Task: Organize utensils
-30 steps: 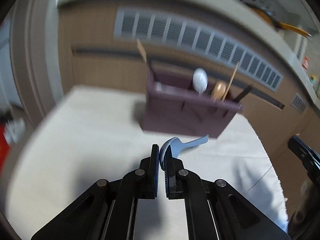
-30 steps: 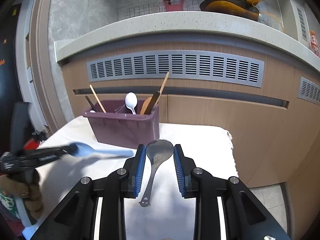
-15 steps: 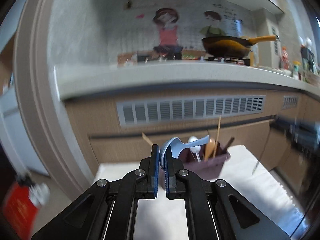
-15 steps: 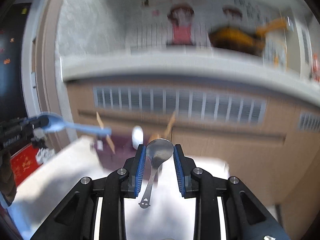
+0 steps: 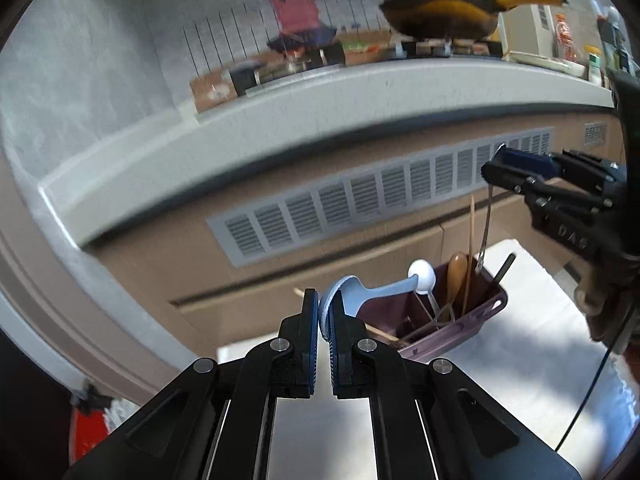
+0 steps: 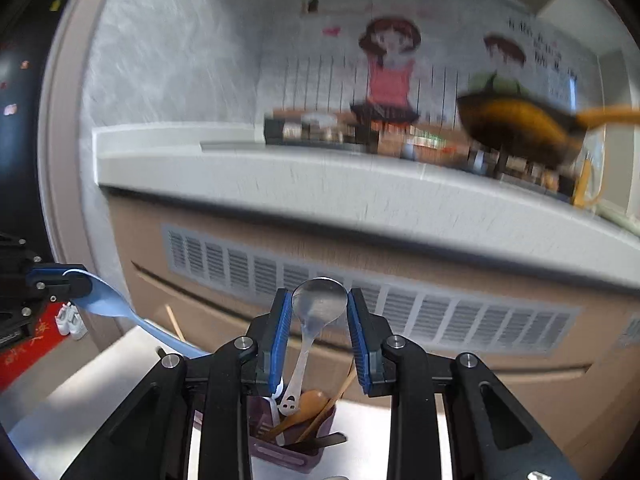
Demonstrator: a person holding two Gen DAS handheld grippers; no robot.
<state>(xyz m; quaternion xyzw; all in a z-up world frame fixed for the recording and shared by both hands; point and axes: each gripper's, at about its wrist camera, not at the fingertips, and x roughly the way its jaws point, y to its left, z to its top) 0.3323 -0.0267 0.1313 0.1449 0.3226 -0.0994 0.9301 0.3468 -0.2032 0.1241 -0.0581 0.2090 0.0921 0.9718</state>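
Looking along the left gripper (image 5: 324, 312), its jaws are clamped on the bowl of a blue spoon (image 5: 362, 292), held above the purple caddy (image 5: 456, 330) that stands on the tabletop (image 5: 520, 364) near its far edge. Seen from the right wrist, the right gripper (image 6: 320, 312) grips a metal spoon (image 6: 318, 306) by the bowl, handle hanging over the caddy's compartments.

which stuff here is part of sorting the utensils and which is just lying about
Part of the job:
- blue plastic spoon in the left gripper
- metal spoon in the right gripper
- purple utensil holder
- white spoon and wooden spoon in it

Just lying about:
- frying pan on the counter
- bottles
- wall vent
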